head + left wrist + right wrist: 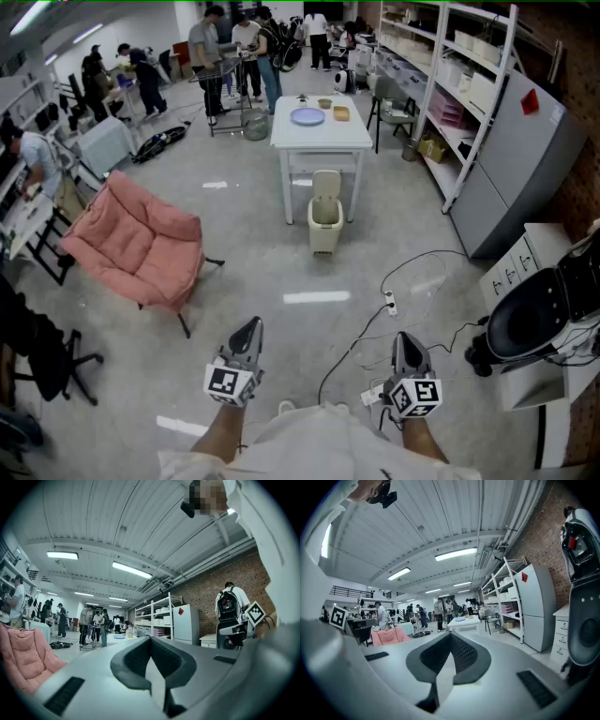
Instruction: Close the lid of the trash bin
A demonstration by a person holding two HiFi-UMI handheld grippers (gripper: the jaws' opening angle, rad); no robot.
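Note:
A small beige trash bin (324, 225) stands on the floor in front of a white table (322, 133); its lid (326, 187) is raised upright. My left gripper (248, 330) and right gripper (406, 349) are held low and near me, far from the bin, both shut with nothing between the jaws. Each gripper view looks level across the room over its shut jaws, the left gripper (151, 641) and the right gripper (450, 637). The bin is hidden in both gripper views; the white table (464, 620) shows far off in the right one.
A pink folding chair (139, 244) sits to the left. Cables and a power strip (390, 302) lie on the floor to the right of the bin. Shelving (464, 75) and a grey cabinet (520, 159) line the right wall. Several people (239, 47) stand at the back.

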